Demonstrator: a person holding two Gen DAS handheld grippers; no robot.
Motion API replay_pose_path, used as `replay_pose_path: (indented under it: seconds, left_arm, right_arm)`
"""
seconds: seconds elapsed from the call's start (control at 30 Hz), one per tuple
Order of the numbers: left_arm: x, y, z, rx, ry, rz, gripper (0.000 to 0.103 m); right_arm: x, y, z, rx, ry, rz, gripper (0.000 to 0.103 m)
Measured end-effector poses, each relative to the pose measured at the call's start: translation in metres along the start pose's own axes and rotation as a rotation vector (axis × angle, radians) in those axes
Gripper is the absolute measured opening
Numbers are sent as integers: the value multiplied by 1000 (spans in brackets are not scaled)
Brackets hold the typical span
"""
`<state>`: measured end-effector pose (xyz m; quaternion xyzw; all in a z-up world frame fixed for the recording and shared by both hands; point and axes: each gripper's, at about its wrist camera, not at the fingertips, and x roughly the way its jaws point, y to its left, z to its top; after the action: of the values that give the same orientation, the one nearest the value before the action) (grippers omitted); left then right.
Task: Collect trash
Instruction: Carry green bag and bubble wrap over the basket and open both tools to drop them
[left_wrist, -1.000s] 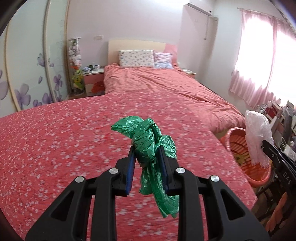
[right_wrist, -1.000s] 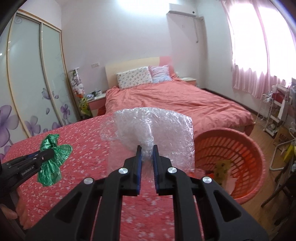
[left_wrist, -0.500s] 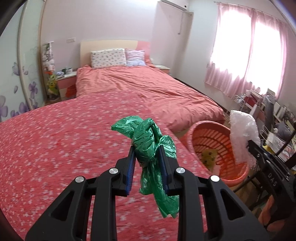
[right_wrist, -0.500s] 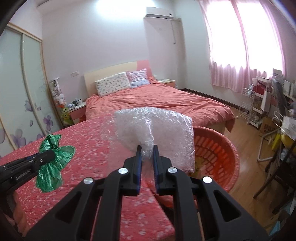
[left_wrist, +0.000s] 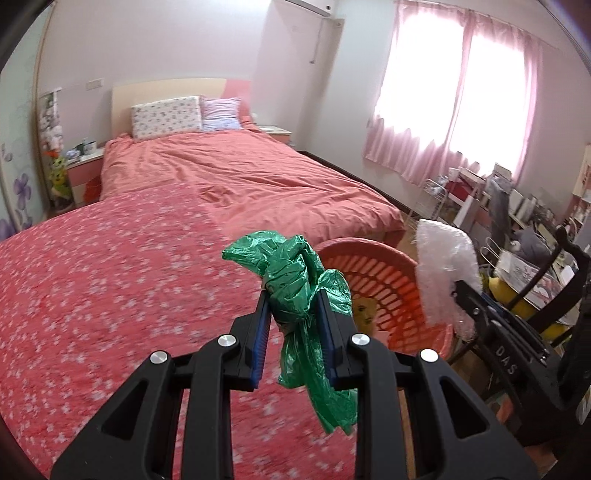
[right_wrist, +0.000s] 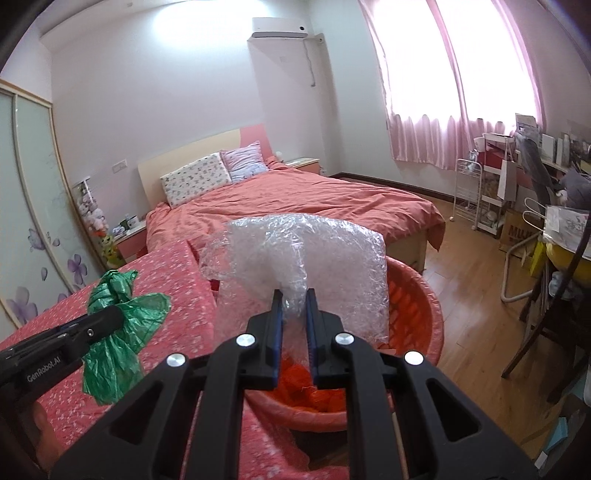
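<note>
Beside the bed's (left_wrist: 110, 295) edge, the left tool (left_wrist: 291, 314) pinches a crumpled green bag (left_wrist: 295, 280); the right tool (right_wrist: 293, 306) pinches bubble wrap (right_wrist: 332, 258) above the orange basket (right_wrist: 424, 314) on the floor.

Your right tool (right_wrist: 294, 308) pinches a crumpled sheet of clear bubble wrap (right_wrist: 306, 266) above the orange laundry basket (right_wrist: 424, 314), which stands on the wooden floor (right_wrist: 469, 295) beside the flowered red bedspread (right_wrist: 177, 291). At the left, your left tool (right_wrist: 107, 319) grips a knotted green plastic bag (right_wrist: 118, 332) over that bedspread.
</note>
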<state>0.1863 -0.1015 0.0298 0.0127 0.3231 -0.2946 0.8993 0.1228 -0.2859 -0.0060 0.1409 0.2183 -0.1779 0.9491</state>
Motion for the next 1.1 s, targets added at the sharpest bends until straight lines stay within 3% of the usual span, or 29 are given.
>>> replay_pose_path:
  seconds: [0.57,0.93,1.03,1.1]
  left_arm:
    - [45,-34,4,53,53,-77,25]
    - [72,-51,2,52,104,-118,25]
    - [77,-52,1,51,113,-111,26]
    - [80,-50,0,42,121,-106,33]
  right_arm:
    - [30,-31,4,24,22,-69,13]
    - [49,-44,9,58,43,-57,14]
    - [55,-50,10,75,51,-43,18]
    - [58,-53,12,92,57,-33,24]
